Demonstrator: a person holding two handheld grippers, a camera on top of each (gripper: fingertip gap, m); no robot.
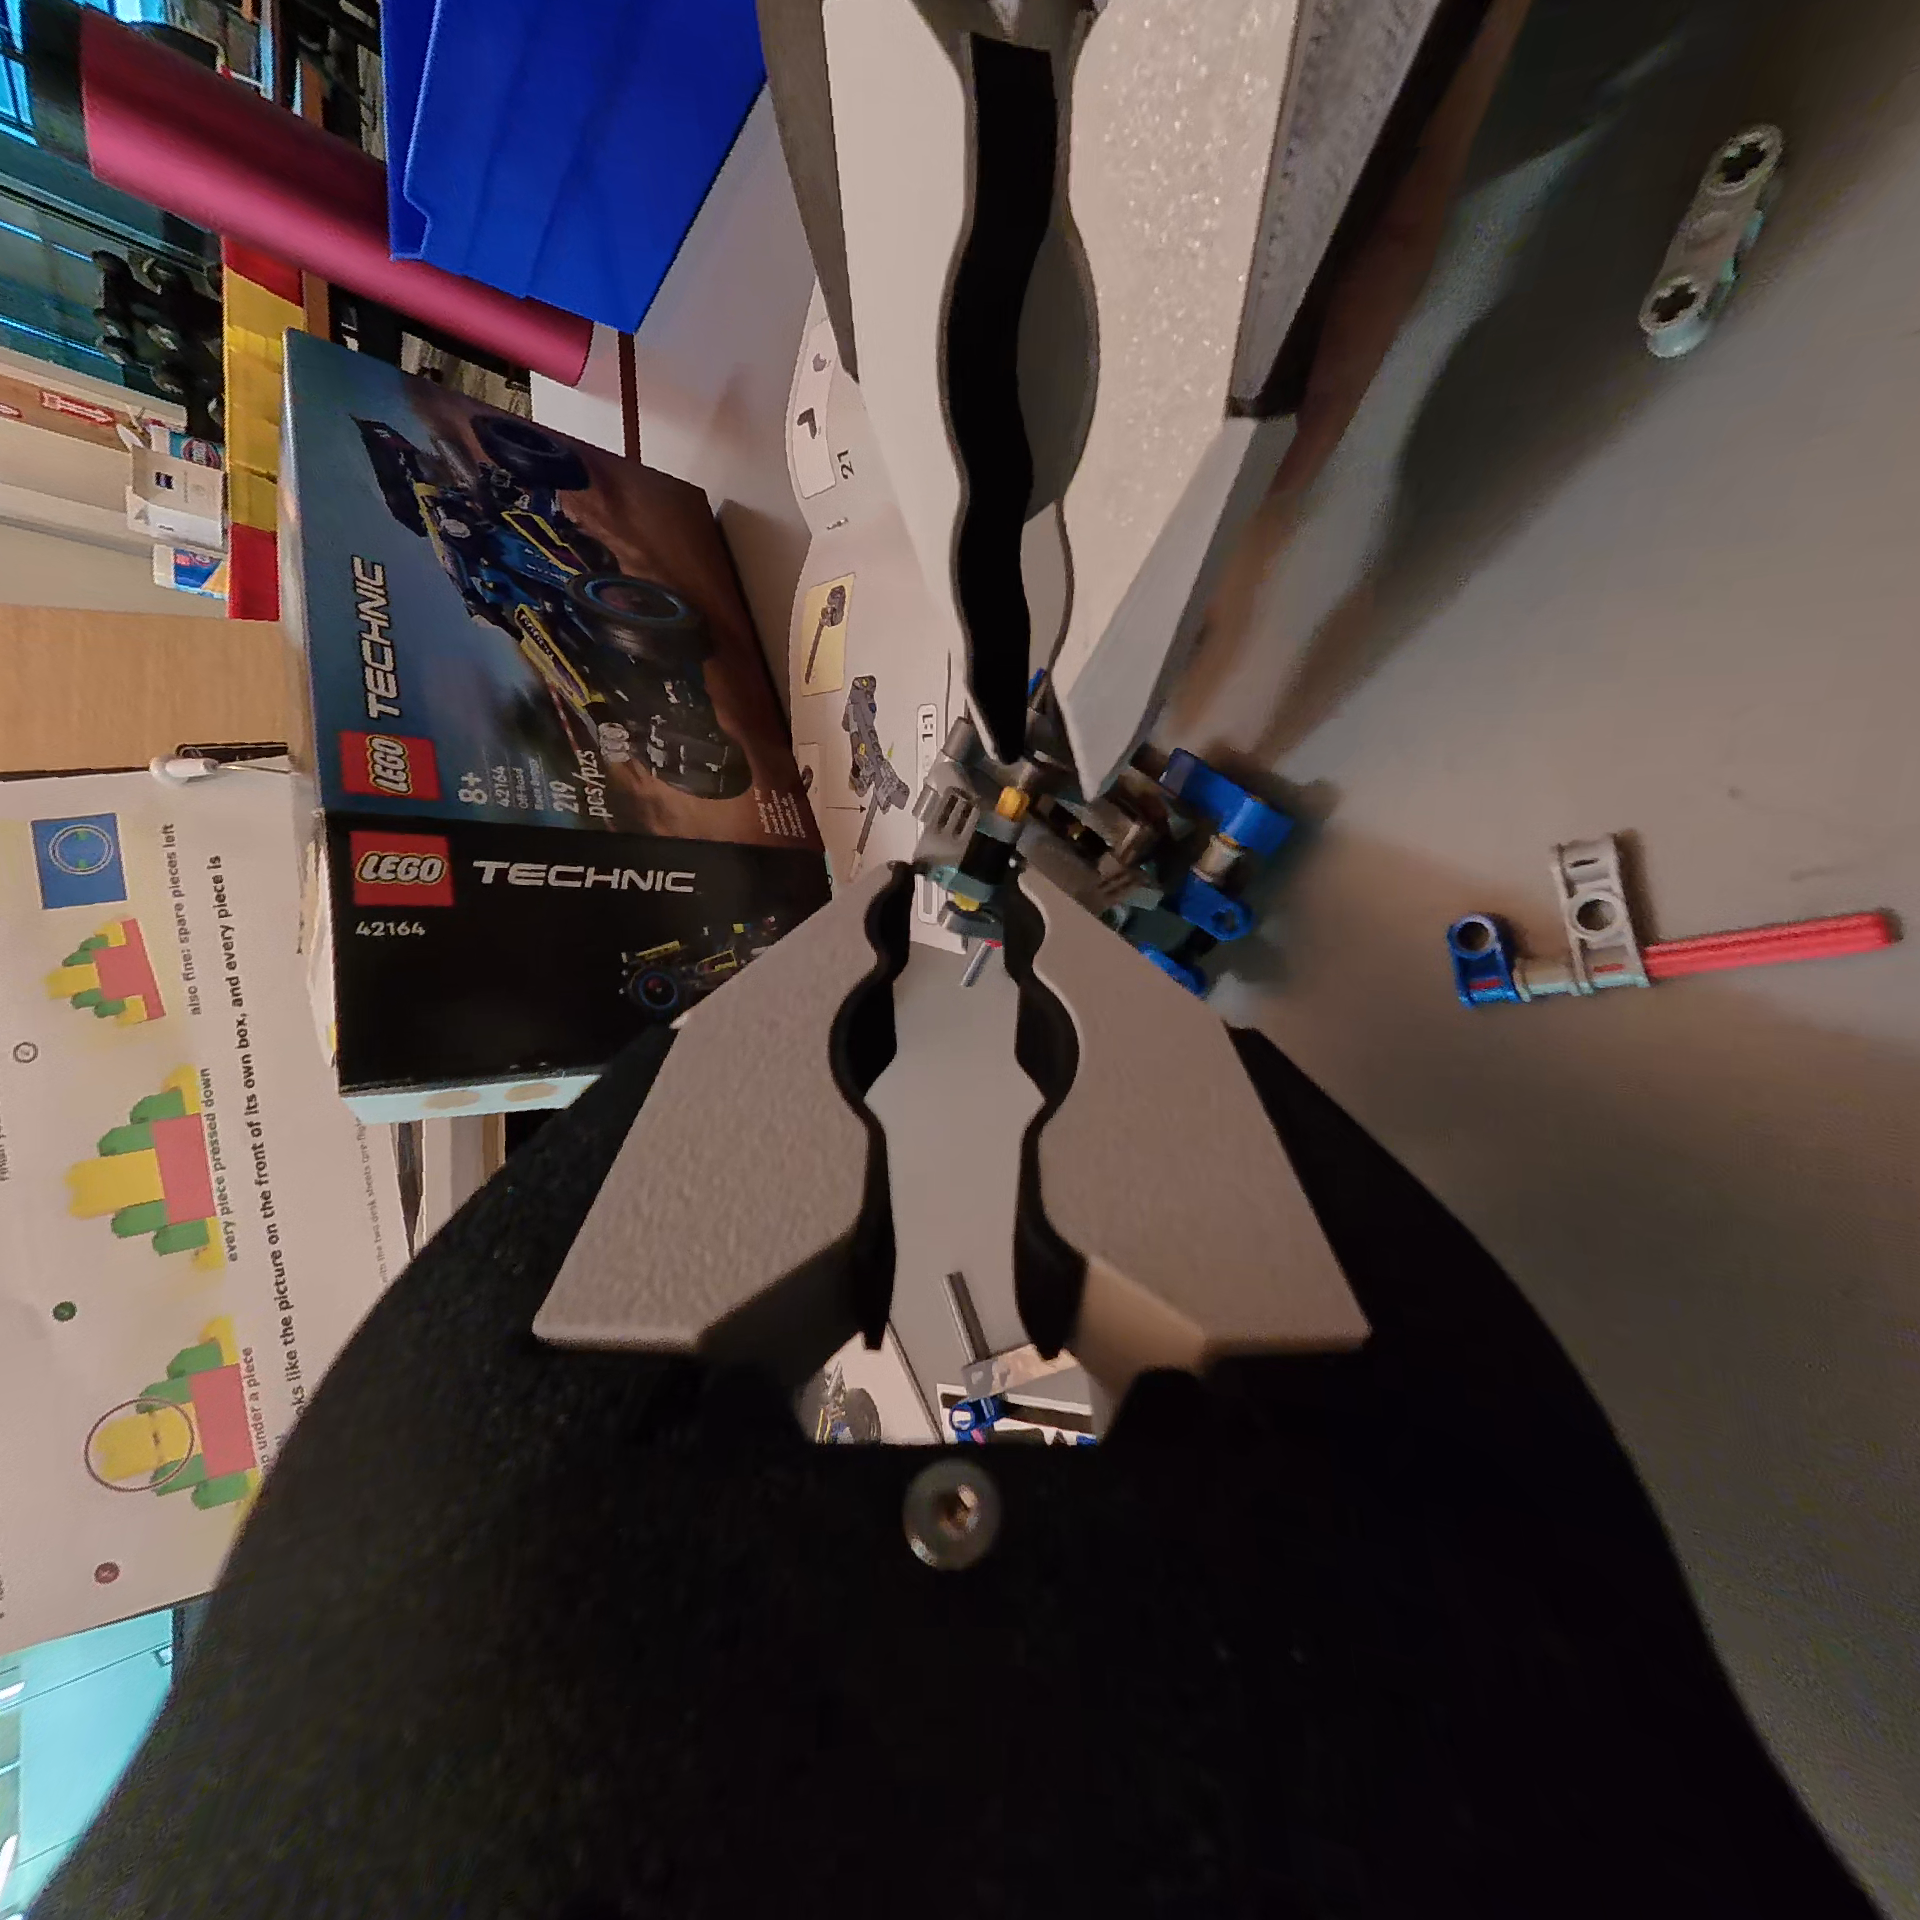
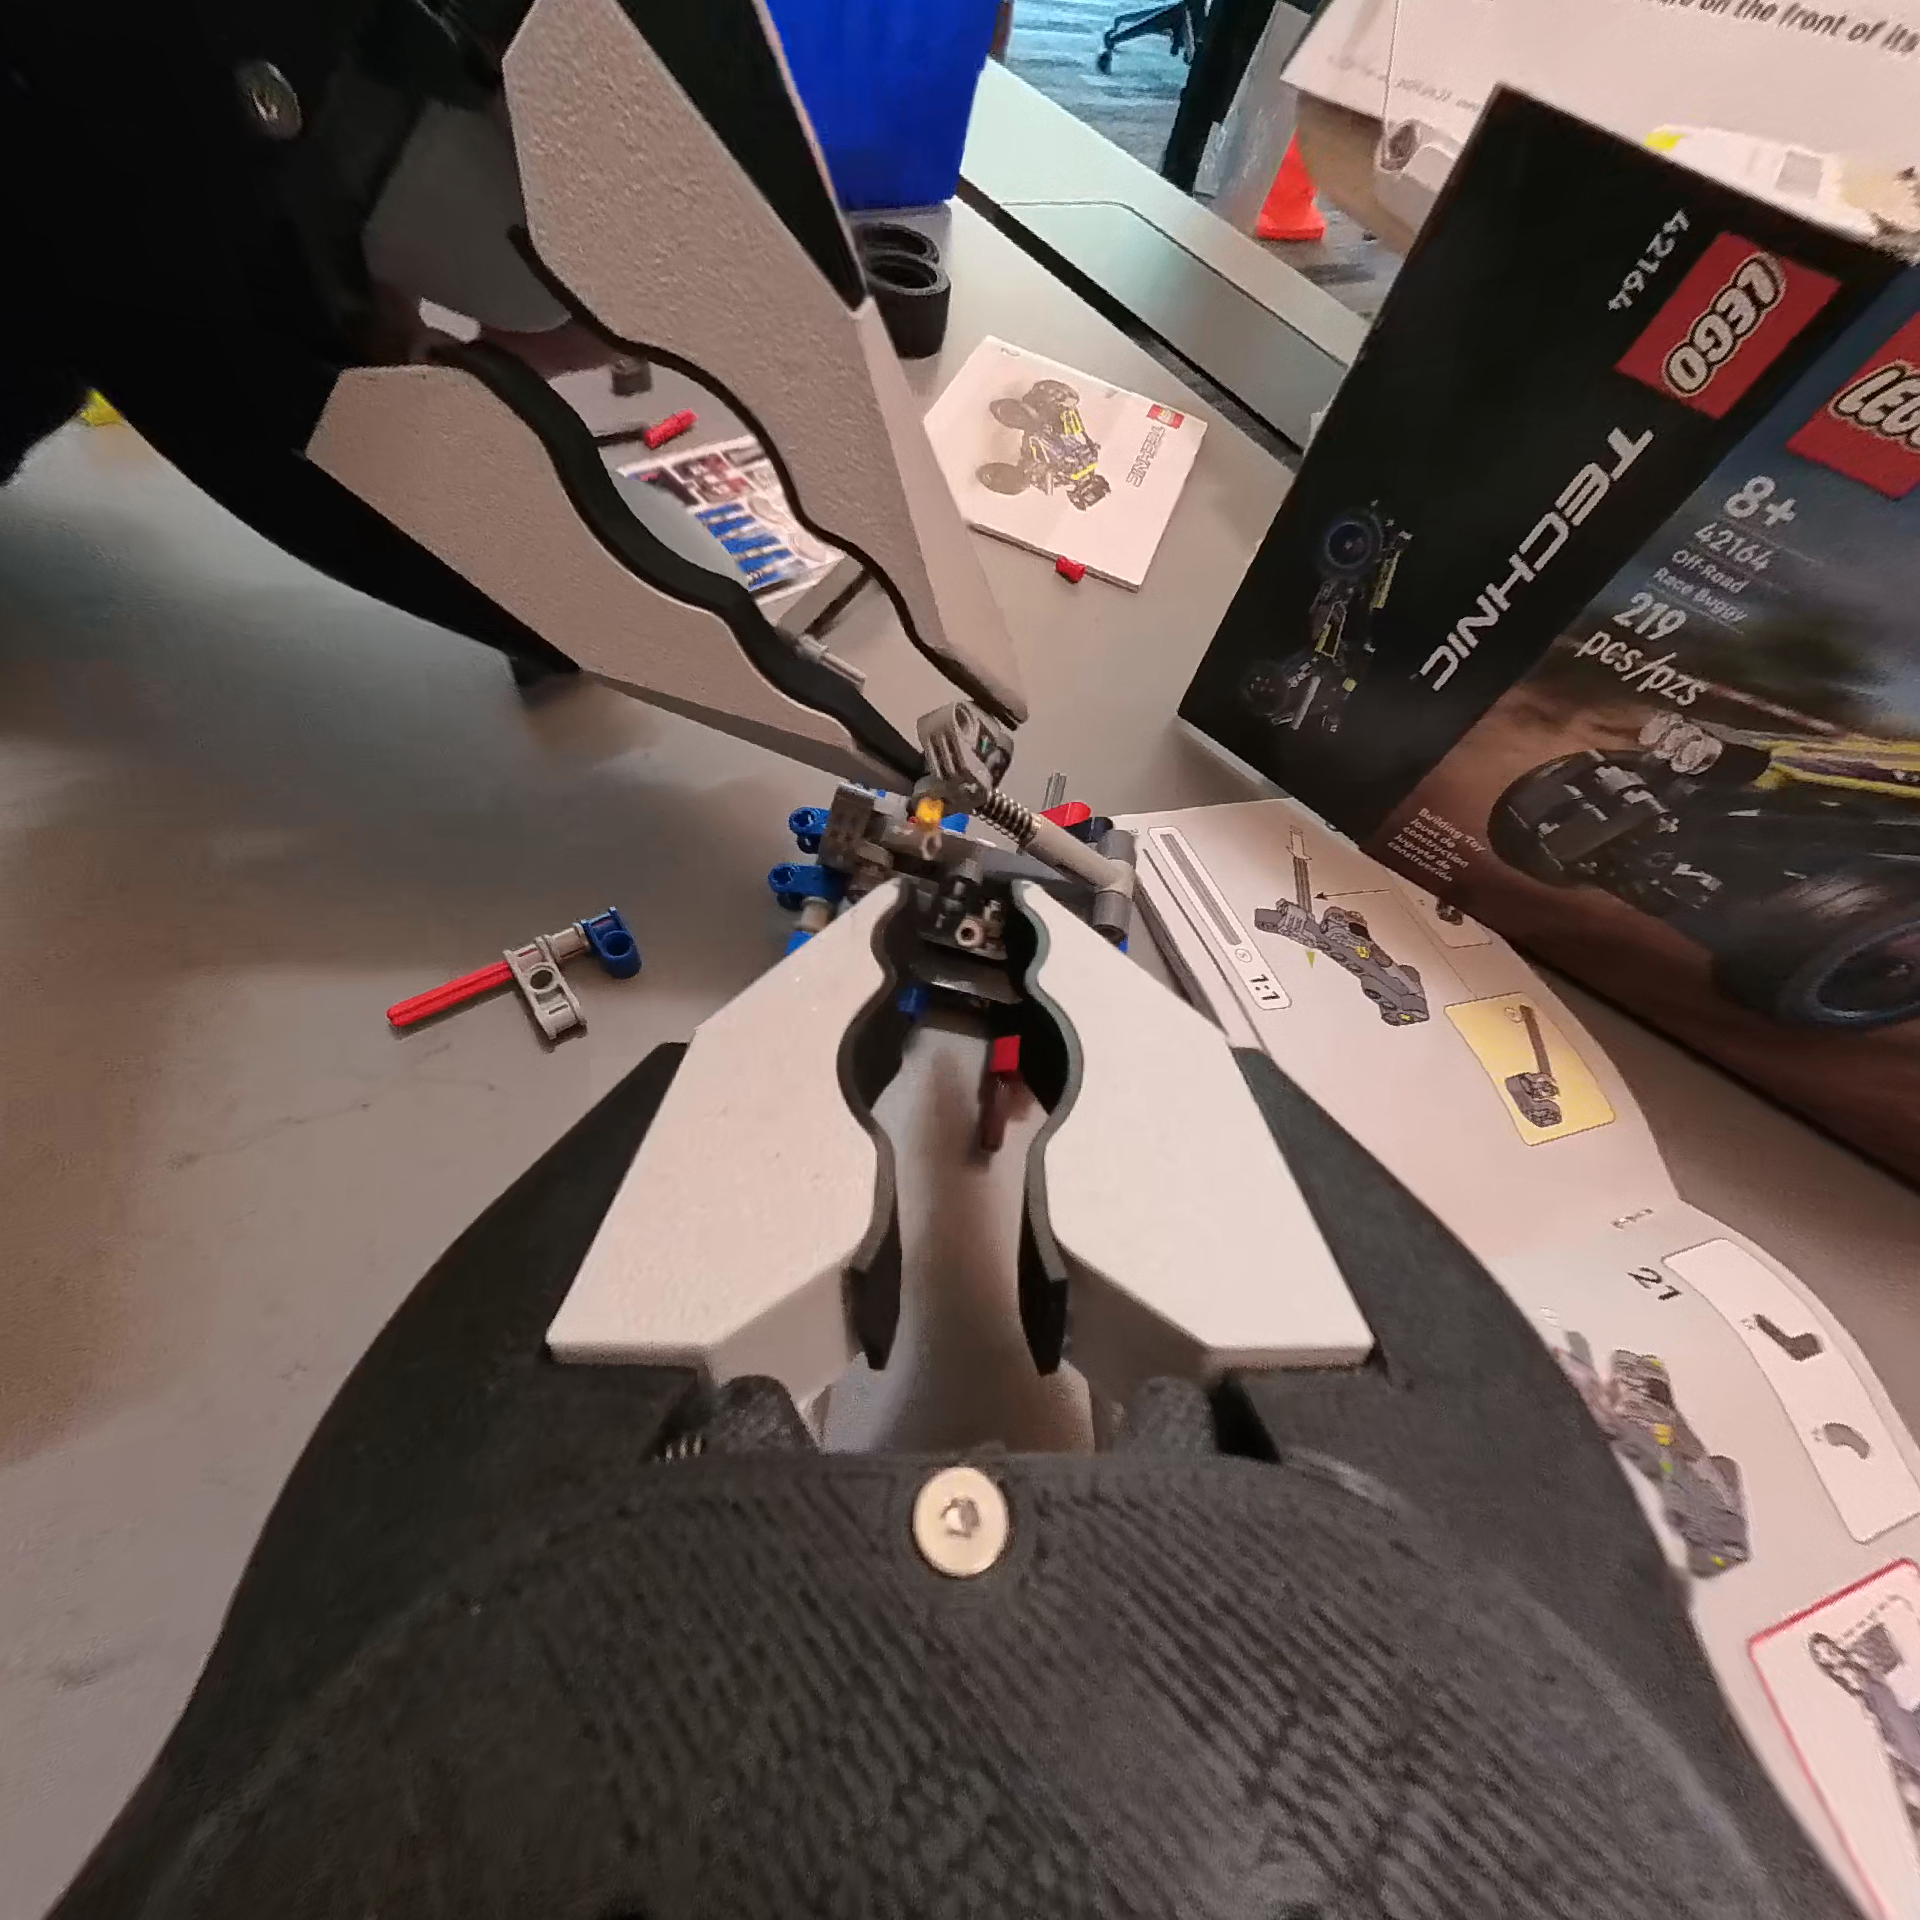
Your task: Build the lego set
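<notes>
Left tool [image 1: 958,883] is clamped on the grey head of the spring strut [image 2: 961,743]. Right tool [image 2: 958,904] is clamped on the grey-blue brick assembly [image 2: 883,831], gripping its dark core. The assembly sits mid-table, just beside the left edge of the open instruction booklet [image 2: 1351,987], with the kit box [image 2: 1558,520] beyond it toward the table's right edge.

Risks as I read them:
- The strut is held only at its head. A sideways pull could lever it out of the pads or pop its lower joint.
- The 2 tools meet almost tip to tip, so a small twist by either one could make fingers collide or shear pins in the assembly.
- A loose piece with a red axle [image 2: 520,971] lies left on the table [image 2: 260,779], within sweep of a tool.

Pose: the left tool comes in steeply from above. The right tool lies low, nearly along the table, opposing it.
</notes>
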